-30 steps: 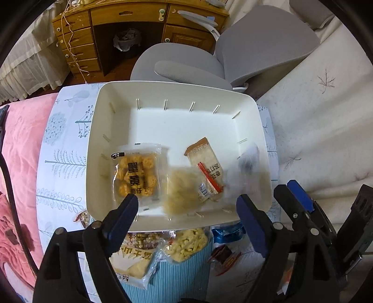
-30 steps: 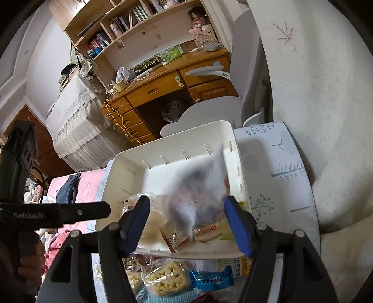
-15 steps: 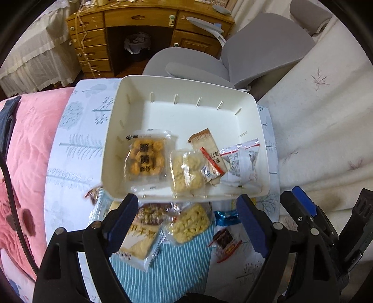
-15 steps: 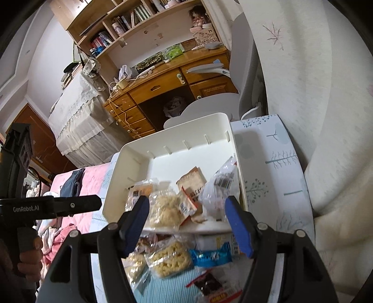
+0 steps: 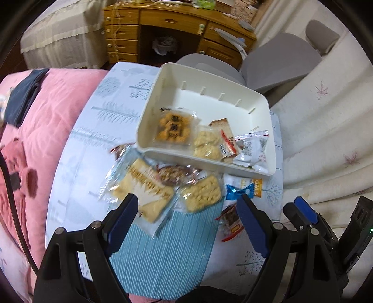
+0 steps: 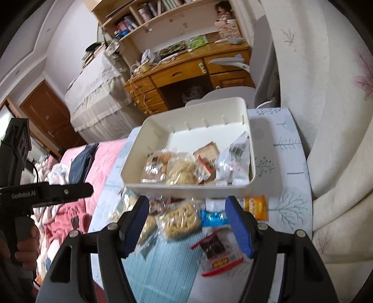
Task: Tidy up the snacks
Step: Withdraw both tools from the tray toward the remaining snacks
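A white bin [image 5: 205, 162] on the tree-print table holds a yellow cookie pack [image 5: 173, 128], a pale cracker pack [image 5: 206, 144], a brown packet [image 5: 225, 132] and a crinkled white packet [image 5: 253, 149]. In front of the bin lie a large cracker pack [image 5: 142, 188], a brown nut pack [image 5: 172, 174], a square cracker pack [image 5: 201, 193], a blue candy [image 5: 239, 190], an orange packet [image 5: 255, 184] and a red-edged dark packet [image 5: 230, 221]. My left gripper [image 5: 186, 200] hovers open and empty over these. My right gripper [image 6: 186, 202] is open and empty above the square cracker pack [image 6: 179, 219] and blue candy [image 6: 213, 216].
A blue striped mat [image 5: 167, 251] covers the near table. A pink quilt [image 5: 35, 139] lies left, cream bedding [image 5: 326, 139] right. Behind the bin stand a grey chair [image 5: 279, 60] and a wooden desk [image 5: 174, 21]. A hand [image 6: 21, 247] holds the left gripper's handle.
The white packet, blurred in mid-air a second ago, now rests in the bin's right end. Both grippers have pulled back from the bin, bringing the loose snacks into view.
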Available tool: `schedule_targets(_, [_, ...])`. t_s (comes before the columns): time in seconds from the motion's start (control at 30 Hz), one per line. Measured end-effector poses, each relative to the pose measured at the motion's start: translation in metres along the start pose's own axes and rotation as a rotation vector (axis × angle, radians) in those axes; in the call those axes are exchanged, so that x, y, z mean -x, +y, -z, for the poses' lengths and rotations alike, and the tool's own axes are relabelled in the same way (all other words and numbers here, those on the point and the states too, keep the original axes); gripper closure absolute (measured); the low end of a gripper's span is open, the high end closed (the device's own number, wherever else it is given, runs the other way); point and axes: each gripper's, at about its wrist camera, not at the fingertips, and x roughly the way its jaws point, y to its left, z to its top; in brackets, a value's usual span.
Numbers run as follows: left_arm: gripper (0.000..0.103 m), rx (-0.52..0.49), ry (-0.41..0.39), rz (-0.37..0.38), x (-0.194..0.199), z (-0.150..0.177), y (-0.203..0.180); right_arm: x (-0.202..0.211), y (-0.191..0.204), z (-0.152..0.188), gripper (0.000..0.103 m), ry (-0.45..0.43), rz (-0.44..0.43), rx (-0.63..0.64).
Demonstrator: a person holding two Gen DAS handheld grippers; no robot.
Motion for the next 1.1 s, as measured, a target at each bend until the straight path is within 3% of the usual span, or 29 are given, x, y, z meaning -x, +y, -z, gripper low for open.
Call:
schedule_targets(0.37, [0.018, 0.084, -0.001, -0.048, -0.007, 0.054, 0.045, -0.009, 0.002, 0.043, 0.035, 0.118, -0.031, -0.038])
schedule_targets(0.57, [0.018, 0.074, 0.012, -0.061, -0.022, 0.062, 0.066, -0.027, 0.001, 0.067, 0.035, 0.2, -0.011, -0.076])
schedule_targets(0.83, [0.017, 0.018, 0.079, -0.039, -0.054, 0.049, 0.087, -0.055, -0.004, 0.092, 0.035, 0.291, 0.093, -0.121])
schedule_targets(1.1, [0.009, -0.05, 0.185, -0.017, -0.095, 0.025, 0.104, -0.088, -0.008, 0.106, 0.035, 0.349, 0.272, -0.152])
